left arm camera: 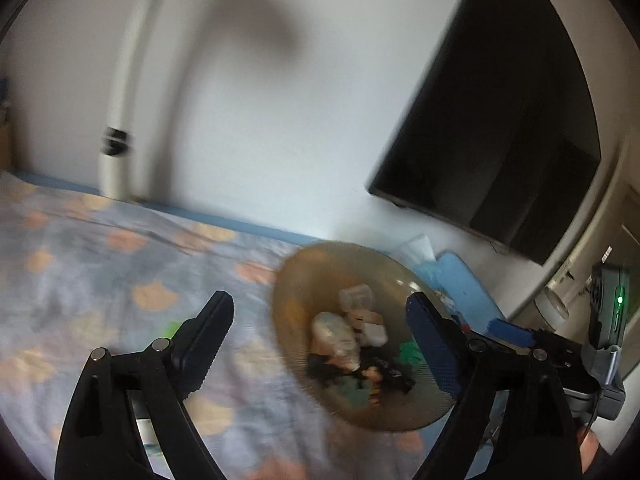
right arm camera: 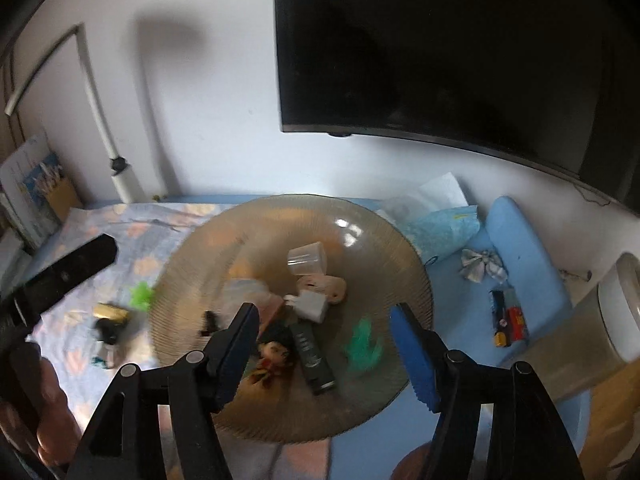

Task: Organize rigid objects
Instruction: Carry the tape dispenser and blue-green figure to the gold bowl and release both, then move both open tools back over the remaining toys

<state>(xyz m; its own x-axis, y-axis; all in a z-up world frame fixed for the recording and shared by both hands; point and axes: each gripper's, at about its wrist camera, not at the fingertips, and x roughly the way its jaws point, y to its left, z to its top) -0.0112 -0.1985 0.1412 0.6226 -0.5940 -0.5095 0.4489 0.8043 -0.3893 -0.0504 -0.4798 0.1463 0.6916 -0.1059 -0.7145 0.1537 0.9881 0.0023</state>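
Item: round ribbed amber glass dish [right arm camera: 372, 248], lying on a bed under a pale blue sheet printed with peach shapes [right arm camera: 132, 236], below a wall-mounted black screen [right arm camera: 440, 48]. The dish looks to serve as the collecting place: gathered in it are a clear plastic cup [right arm camera: 308, 258] near centre, a white plug adapter [right arm camera: 310, 305], a black remote control [right arm camera: 312, 350] toward 6 o'clock, a small dark-haired doll figure [right arm camera: 272, 354] and a green plastic piece [right arm camera: 362, 348] at 5 o'clock.

Loose items, probably awaiting sorting: a gold-coloured block [right arm camera: 112, 312] and a green scrap [right arm camera: 141, 294] on the sheet off the dish's 9 o'clock rim; small toy vehicles [right arm camera: 508, 320] on a blue cushion [right arm camera: 520, 232] at 3 o'clock.

Right hand-held gripper [right arm camera: 324, 344]: jaws wide, empty, poised over the dish's 6 o'clock portion, the remote lying between its fingers.

Left hand-held gripper [left arm camera: 320, 340]: jaws wide, empty, the dish beyond at its 1 o'clock; that view is blurred.
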